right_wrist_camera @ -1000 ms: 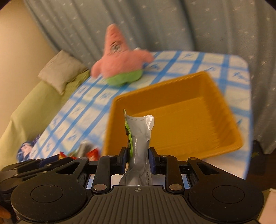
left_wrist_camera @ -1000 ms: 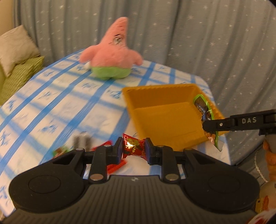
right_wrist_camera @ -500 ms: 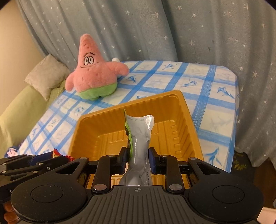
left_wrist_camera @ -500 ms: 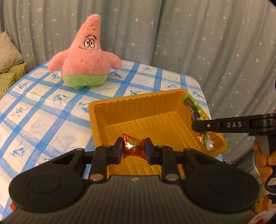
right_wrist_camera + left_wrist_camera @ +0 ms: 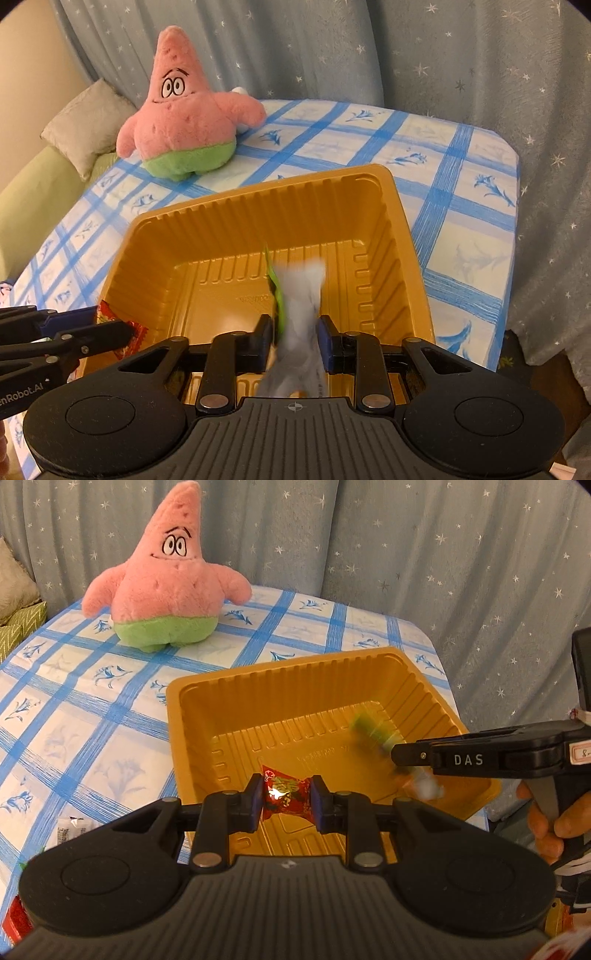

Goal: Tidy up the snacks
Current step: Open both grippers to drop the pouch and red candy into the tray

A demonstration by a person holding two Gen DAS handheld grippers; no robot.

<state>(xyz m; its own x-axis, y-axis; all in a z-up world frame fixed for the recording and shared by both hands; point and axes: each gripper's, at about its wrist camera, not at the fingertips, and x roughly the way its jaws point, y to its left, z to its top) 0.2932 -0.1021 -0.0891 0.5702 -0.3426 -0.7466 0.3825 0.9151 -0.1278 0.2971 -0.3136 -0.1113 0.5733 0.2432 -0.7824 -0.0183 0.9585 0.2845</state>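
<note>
Candy in red wrapper (image 5: pixel 286 794) pinched between my left gripper (image 5: pixel 286 797) pads, above golden tray (image 5: pixel 258 686) floor, ready to drop. My right gripper (image 5: pixel 293 332) clamps blurred silver-green snack pouch (image 5: pixel 299 299) upright over same tray, so both land inside.

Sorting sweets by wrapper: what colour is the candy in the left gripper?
Red wrapped candy with gold print, clearest in the left wrist view.

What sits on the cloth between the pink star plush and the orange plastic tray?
Nothing: only bare blue-checked tablecloth separates the plush from the tray, clearest in the right wrist view.
</note>
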